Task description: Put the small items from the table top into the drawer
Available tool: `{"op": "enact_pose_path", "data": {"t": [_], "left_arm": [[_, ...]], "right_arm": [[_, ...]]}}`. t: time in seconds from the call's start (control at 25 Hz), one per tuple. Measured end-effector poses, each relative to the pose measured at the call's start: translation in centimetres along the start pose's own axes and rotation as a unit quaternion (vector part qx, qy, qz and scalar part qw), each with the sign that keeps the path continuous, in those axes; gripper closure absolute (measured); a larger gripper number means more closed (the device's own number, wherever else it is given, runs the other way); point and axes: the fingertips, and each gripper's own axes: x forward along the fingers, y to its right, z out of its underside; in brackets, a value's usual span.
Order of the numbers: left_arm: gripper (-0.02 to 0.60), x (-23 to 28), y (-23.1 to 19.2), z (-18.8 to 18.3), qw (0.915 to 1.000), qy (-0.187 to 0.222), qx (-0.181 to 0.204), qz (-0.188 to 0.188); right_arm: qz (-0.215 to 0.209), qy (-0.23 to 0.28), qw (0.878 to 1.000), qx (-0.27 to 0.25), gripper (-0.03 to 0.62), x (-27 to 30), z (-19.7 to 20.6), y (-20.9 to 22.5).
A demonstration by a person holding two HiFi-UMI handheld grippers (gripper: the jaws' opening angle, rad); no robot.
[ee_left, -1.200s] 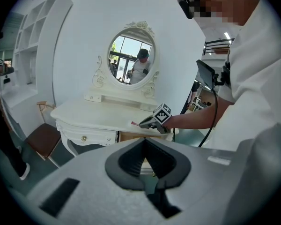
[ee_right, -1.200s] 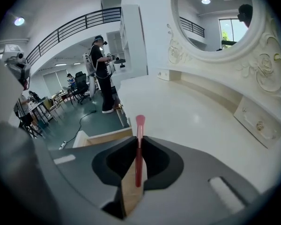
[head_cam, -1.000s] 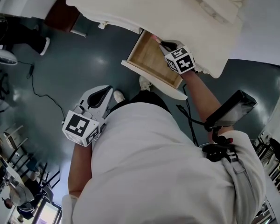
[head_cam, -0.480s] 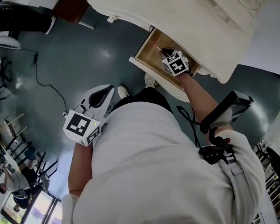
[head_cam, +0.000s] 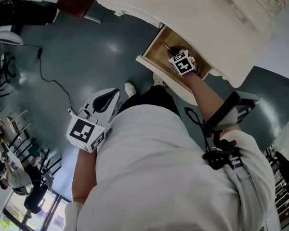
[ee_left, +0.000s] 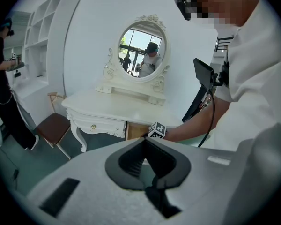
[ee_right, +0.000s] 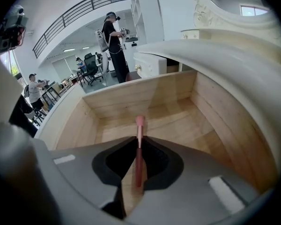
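Note:
The wooden drawer [head_cam: 155, 49] of the white dressing table [head_cam: 207, 8] stands pulled out. My right gripper [head_cam: 170, 50] reaches into it, shut on a slim pink stick [ee_right: 139, 146] that pokes forward past the jaws over the drawer's bare floor [ee_right: 182, 121]. The stick's tip [head_cam: 166, 46] shows faintly in the head view. My left gripper [head_cam: 114, 93] hangs low over the grey floor, well away from the drawer; its jaws meet with nothing between them [ee_left: 144, 142]. From the left gripper view I see the table [ee_left: 117, 109] and the right gripper's marker cube [ee_left: 157, 130].
A brown-seated chair [ee_left: 54, 125] stands left of the table. An oval mirror [ee_left: 143, 53] sits on top. A black cable [head_cam: 48, 78] trails over the floor. Another person [ee_left: 4, 102] stands at far left. The drawer's side walls [ee_right: 225, 125] are close around the right gripper.
My right gripper has gone further into the drawer with the pink stick still in it. The left gripper has stayed where it was.

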Motion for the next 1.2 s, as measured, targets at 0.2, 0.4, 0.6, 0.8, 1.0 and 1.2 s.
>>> {"op": "enact_pose_path", "data": {"t": [0.2,0.4,0.6,0.8,1.0,1.2], "left_arm": [[0.578,1.1,0.0,-0.1,1.0000,-0.007,-0.004,0.003],[0.578,1.6,0.0,-0.2,0.9999,-0.010,-0.006,0.002],[0.578,1.6,0.0,-0.5,0.9999,-0.009,-0.007,0.002],[0.578,1.6,0.0,-0.7,0.9999,-0.010,-0.007,0.000],[0.578,1.5,-0.2,-0.7,0.9999,-0.009,-0.004,0.004],[0.578,0.7,-0.2,-0.9,0.9995,0.004,0.020,0.025]], "right_arm": [[-0.006,-0.007,1.000,-0.009,0.549,1.0,0.6,0.4],[-0.006,-0.008,1.000,-0.020,0.548,1.3,0.7,0.3],[-0.004,-0.005,0.999,-0.042,0.545,1.2,0.7,-0.1],[-0.008,-0.003,0.998,-0.061,0.517,1.1,0.6,-0.4],[0.000,0.002,0.997,-0.072,0.485,0.7,0.5,-0.3],[0.027,0.011,0.997,-0.070,0.480,-1.6,0.1,0.0]]}}
